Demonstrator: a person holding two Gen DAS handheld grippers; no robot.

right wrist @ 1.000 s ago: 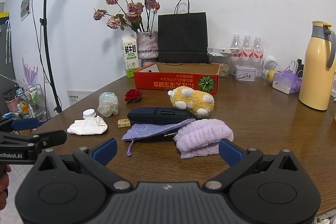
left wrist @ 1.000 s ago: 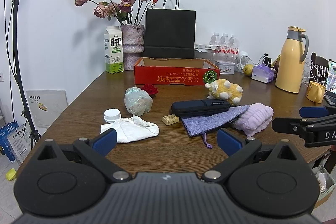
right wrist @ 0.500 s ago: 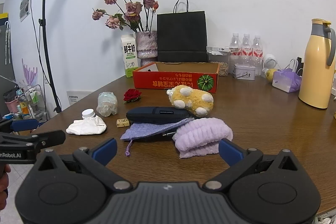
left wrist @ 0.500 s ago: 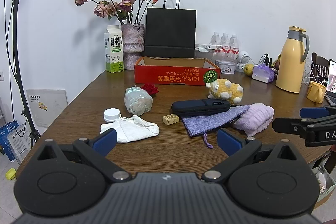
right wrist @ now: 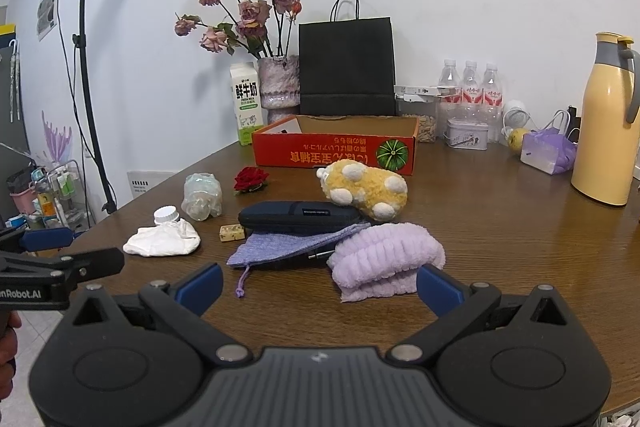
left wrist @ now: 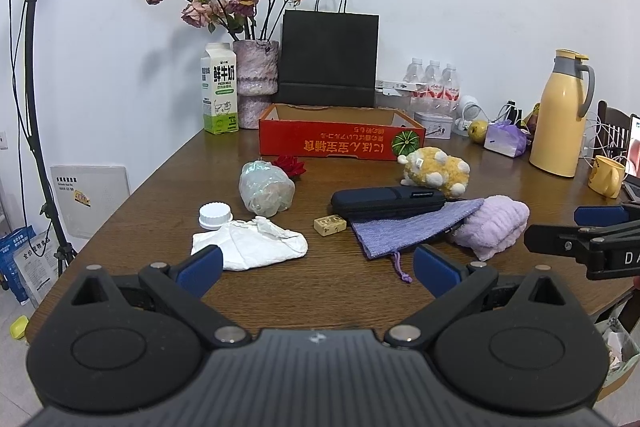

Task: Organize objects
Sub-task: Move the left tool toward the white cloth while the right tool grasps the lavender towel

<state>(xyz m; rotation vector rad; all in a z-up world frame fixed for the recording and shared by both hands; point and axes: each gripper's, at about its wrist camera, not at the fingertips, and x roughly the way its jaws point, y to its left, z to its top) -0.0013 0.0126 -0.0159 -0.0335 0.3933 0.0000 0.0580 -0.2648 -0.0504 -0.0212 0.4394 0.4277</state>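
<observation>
Fingers: left gripper (left wrist: 316,269) and right gripper (right wrist: 318,285) both stood wide apart and empty, hovering off the near edge of the table (right wrist: 500,227), touching nothing.
Key relation: every loose item lay ahead of the fingers, toward the far side; the red box (right wrist: 336,151), judged the likely destination, sat beyond them all, open side up.
Nearer gripper: right for the lilac towel (right wrist: 386,261); left for the white cloth (left wrist: 252,245).
Long axis: black case (right wrist: 300,217) ran left to right, across both grippers' line of reach.
Count, largest to smallest: one red box, one black case, one lilac towel, one purple pouch (right wrist: 284,245), one plush toy (right wrist: 364,189), one white cloth, one crumpled plastic bottle (left wrist: 266,189), one red rose (right wrist: 251,179), one white cap (left wrist: 215,215), one small block (left wrist: 329,225).
</observation>
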